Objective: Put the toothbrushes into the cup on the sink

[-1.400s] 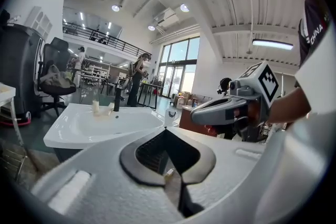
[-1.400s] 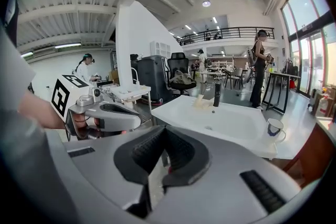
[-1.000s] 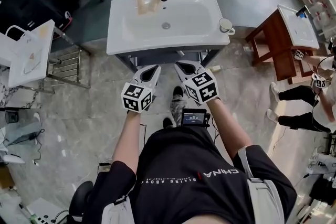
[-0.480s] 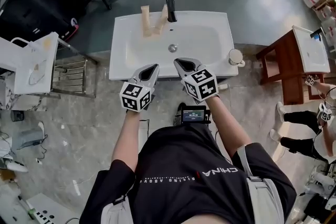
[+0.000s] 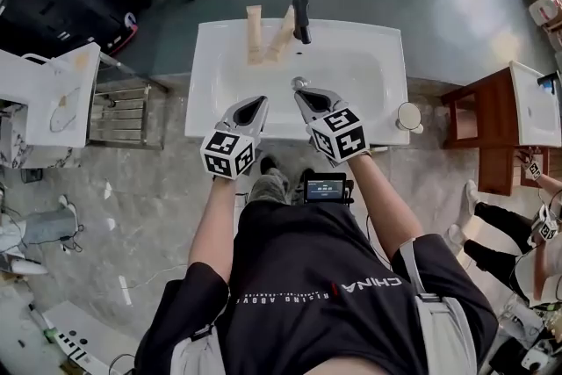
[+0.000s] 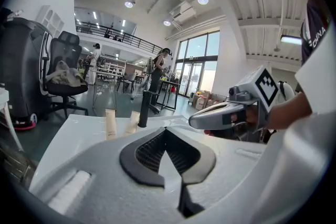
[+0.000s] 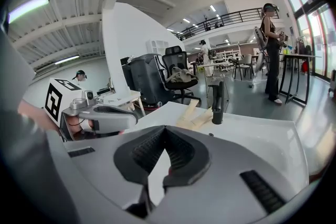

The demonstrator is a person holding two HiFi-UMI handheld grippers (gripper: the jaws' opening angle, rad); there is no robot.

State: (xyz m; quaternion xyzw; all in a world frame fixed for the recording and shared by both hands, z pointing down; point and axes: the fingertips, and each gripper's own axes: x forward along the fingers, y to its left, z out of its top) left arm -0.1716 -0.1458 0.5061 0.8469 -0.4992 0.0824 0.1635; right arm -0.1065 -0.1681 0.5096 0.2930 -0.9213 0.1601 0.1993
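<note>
— Left claw (image 5: 256, 101)?
— Pressed together, nothing between, over the near rim of the sink (image 5: 351, 66). Same with the right claw (image 5: 305, 93) (just beside it, tips together too).
— Toothbrushes (image 5: 255, 35)?
— Lying on the back ledge, just left of the tap (image 5: 301, 18), well apart from both claws.
— Cup (image 5: 408, 115)?
— Standing upright at the sink's near right corner.

Sink (image 5: 369, 57) basin bare, free passage across its middle. Black faucet (image 5: 301, 18) stands at 12 o'clock on back rim; two tan packs (image 5: 255, 35) sit just beside at 11. Cup (image 5: 408, 116) at 4 o'clock corner, open from above.
</note>
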